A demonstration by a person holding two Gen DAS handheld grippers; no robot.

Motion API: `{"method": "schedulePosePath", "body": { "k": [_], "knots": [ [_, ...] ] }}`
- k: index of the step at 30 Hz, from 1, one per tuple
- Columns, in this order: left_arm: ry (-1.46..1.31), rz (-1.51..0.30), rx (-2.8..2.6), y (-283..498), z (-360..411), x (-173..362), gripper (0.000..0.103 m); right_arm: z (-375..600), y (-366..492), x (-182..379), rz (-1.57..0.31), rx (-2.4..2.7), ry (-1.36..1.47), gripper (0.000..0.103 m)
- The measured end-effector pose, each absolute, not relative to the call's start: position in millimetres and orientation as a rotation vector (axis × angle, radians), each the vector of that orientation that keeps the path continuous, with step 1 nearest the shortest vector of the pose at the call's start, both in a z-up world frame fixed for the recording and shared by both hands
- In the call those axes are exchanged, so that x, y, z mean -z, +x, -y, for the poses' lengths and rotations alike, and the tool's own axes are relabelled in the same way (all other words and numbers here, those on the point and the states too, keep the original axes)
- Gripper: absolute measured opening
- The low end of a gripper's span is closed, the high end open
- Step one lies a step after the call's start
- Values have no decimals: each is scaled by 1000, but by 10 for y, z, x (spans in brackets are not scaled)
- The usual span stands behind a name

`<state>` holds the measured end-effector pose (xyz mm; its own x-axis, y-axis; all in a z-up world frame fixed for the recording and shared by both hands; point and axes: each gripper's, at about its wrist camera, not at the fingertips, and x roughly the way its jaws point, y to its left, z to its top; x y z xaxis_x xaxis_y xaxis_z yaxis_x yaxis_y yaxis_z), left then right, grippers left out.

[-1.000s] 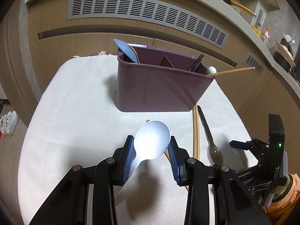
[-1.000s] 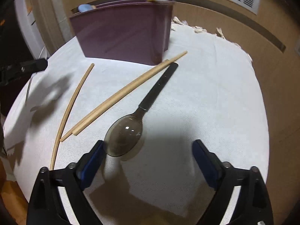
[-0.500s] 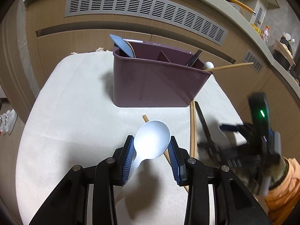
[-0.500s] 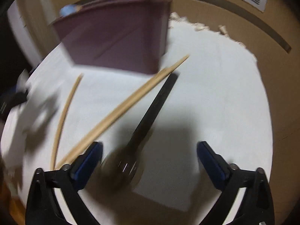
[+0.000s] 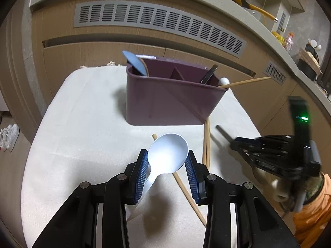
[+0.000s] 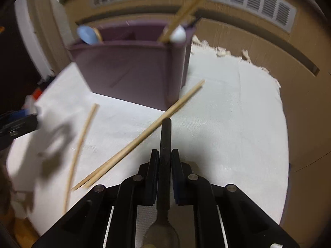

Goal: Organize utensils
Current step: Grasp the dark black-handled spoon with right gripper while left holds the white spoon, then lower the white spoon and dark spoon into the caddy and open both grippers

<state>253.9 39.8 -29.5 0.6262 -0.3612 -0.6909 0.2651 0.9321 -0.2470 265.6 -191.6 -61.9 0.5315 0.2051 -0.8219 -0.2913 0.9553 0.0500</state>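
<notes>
My left gripper [image 5: 166, 157] is shut on the bowl of a pale blue-white spoon [image 5: 168, 148], held above the white cloth. In front of it stands the purple divided organizer [image 5: 171, 101], which holds a blue spoon [image 5: 134, 62], a dark handle and a chopstick. In the right wrist view my right gripper [image 6: 164, 155] is closing, its pads pressed on the black handle of a dark translucent spoon [image 6: 166, 132]. That spoon's bowl lies back between the gripper's arms. The same gripper [image 5: 238, 142] appears at the right of the left wrist view, blurred.
A pair of wooden chopsticks [image 6: 144, 136] lies diagonally on the cloth [image 6: 227, 124] by the organizer [image 6: 128, 66]. A single chopstick [image 6: 79, 144] lies further left. Wooden cabinet fronts with a vent grille [image 5: 157, 20] stand behind. Shoes [image 5: 8, 136] sit on the floor at left.
The right gripper's jaws went from wide open around the dark spoon to pressed on its handle, and it rose a little. The left gripper and its spoon stayed put.
</notes>
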Motion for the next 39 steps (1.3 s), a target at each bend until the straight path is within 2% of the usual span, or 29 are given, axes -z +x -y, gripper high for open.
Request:
{"method": "schedulePosePath", "body": {
  "k": [9,17,23,28,33,39],
  "knots": [
    [-116,-743,380,2346,-315,7,37,1934,2202,141,-831,-378,-56,11],
    [-132,-665,393,2189,-310,-333,37,1920,2164,-217,-689,-418,9,11],
    [-211,-436,486,2253,-323,-1121,37,1869,2194,-1058,-382,-402,10,11],
    [-218,-273,519,2539,-253,-1548,37,1763,2593,-1519,-235,-346,20,11],
    [-319,-270,557,3016,-350,-1529,37,1660,3065,-1489,-218,-312,42,11],
    [-467,-338,573,3624,-489,-1097,37,1567,3443,-1134,-270,-272,47,11]
  ]
}}
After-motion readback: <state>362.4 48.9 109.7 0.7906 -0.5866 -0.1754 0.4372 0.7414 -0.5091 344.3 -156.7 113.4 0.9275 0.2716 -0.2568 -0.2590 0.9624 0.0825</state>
